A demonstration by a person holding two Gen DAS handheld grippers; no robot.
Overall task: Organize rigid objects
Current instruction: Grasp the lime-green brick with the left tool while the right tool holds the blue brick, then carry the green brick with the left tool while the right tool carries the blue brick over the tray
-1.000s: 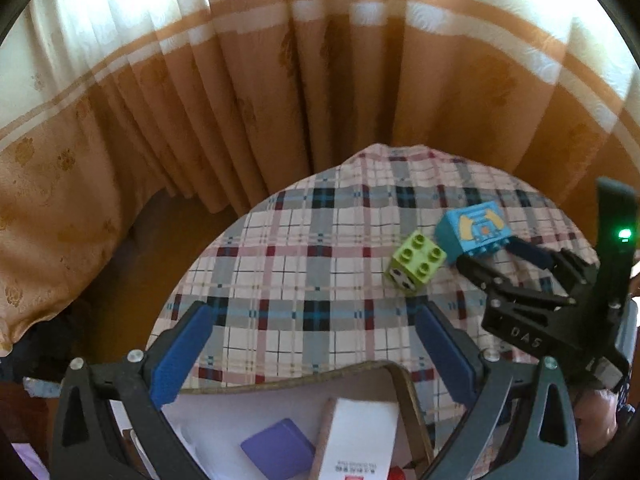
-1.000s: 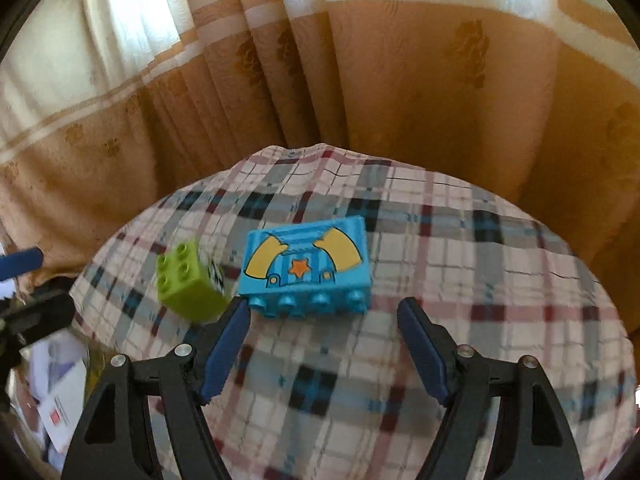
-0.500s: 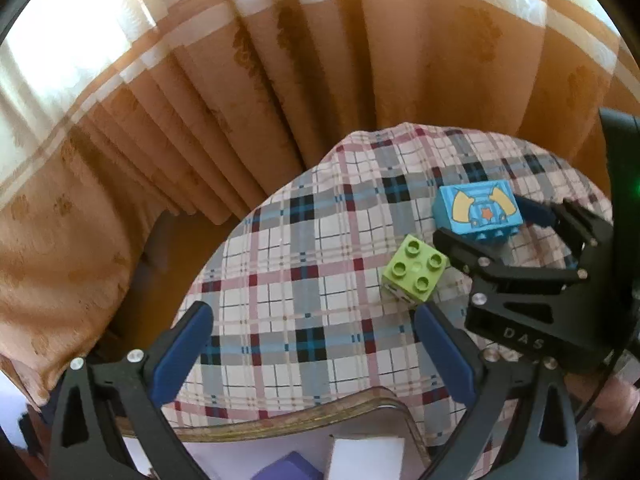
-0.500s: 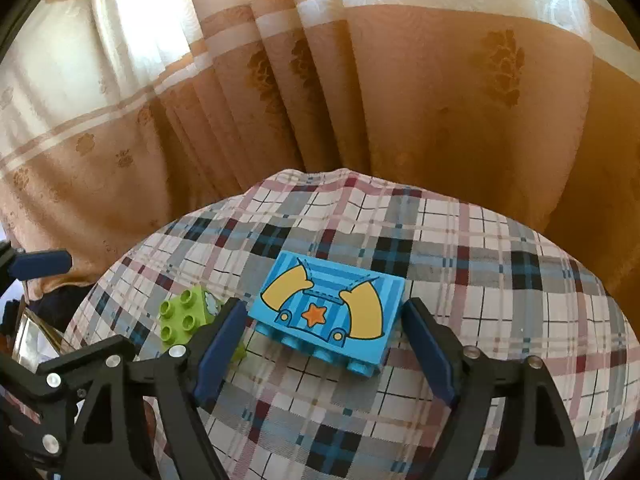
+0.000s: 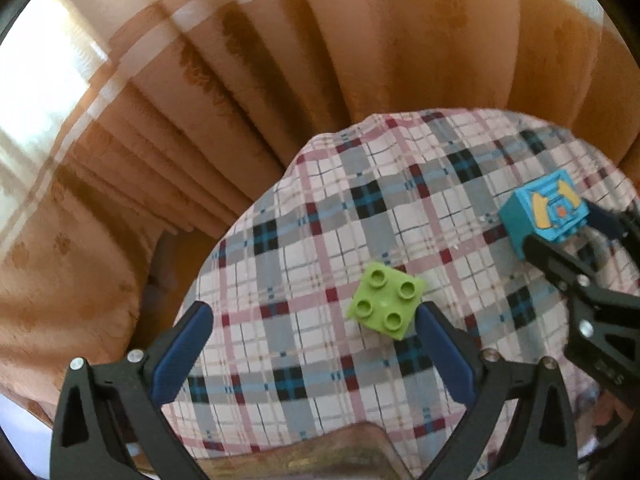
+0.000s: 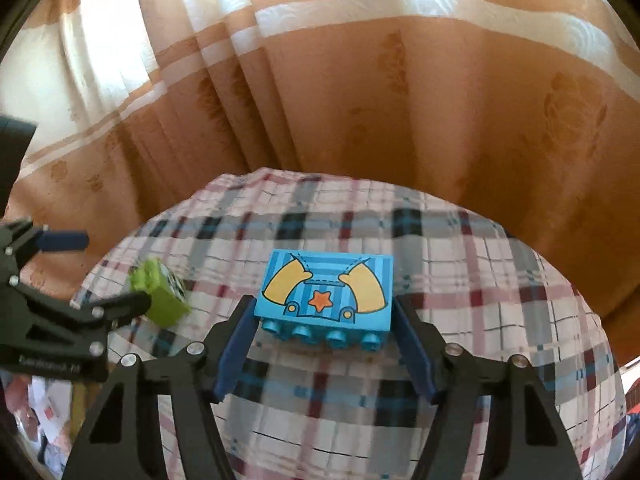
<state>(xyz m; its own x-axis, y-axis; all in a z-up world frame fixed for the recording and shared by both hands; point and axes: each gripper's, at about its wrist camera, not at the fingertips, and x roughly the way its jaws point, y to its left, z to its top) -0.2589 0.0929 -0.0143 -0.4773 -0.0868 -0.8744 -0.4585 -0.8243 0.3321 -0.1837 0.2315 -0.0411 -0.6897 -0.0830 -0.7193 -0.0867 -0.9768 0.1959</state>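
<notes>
A blue brick (image 6: 328, 292) with yellow sleeves and an orange star lies on its side on the plaid tablecloth (image 6: 480, 320). My right gripper (image 6: 326, 336) is shut on the blue brick, one pad at each end. It also shows in the left wrist view (image 5: 544, 212), at the far right. A green four-stud brick (image 5: 386, 306) sits on the cloth, just ahead of my left gripper's right fingertip (image 5: 430, 320). My left gripper (image 5: 312, 328) is open and empty, low over the cloth. The green brick also shows in the right wrist view (image 6: 160, 296).
Orange and cream curtains (image 5: 240, 100) hang close behind the round table. The table edge (image 5: 248, 208) curves away on the left. The rim of a tray (image 5: 320, 448) lies at the near edge under my left gripper.
My right gripper has moved in and closed on the blue brick. My left gripper has moved forward and right, so the green brick now sits near its right fingertip.
</notes>
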